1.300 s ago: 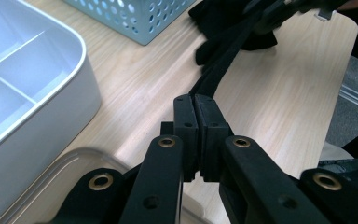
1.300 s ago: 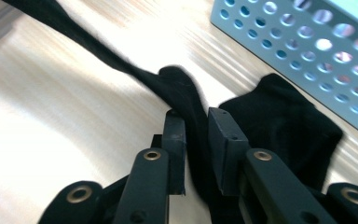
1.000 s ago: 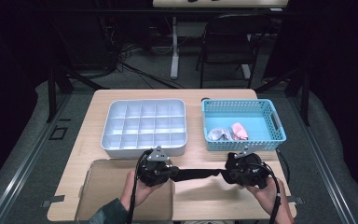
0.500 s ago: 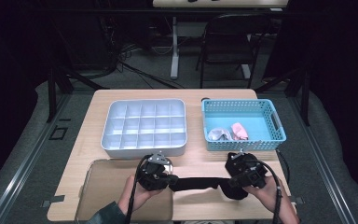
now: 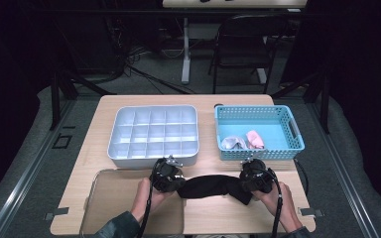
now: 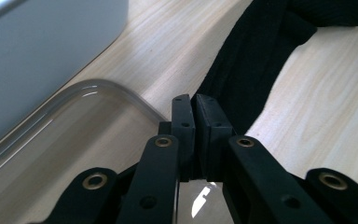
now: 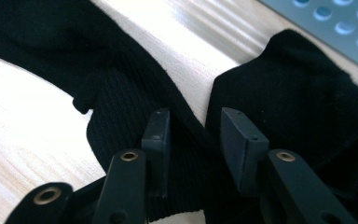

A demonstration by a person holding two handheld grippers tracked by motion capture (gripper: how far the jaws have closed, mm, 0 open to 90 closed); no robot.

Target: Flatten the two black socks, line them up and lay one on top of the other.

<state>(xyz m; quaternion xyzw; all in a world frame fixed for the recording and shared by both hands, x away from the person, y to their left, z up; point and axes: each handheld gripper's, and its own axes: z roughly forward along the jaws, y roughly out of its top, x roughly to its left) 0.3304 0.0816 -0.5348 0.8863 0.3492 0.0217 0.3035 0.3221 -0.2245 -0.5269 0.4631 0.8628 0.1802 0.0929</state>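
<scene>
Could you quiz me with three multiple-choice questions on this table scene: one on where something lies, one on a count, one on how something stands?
1. Where does the black sock lie?
A. in the blue basket
B. on the table between the two grippers
C. in the grey tray

2. How many folded items are in the blue basket?
A. two
B. none
C. five

3. How do the right gripper's jaws stand?
A. pressed together
B. parted over the sock
C. clamped on the basket

Answers: 1 B, the sock spans the wood between them; 2 A, one pale and one pink; 3 B, a gap shows between them.
</scene>
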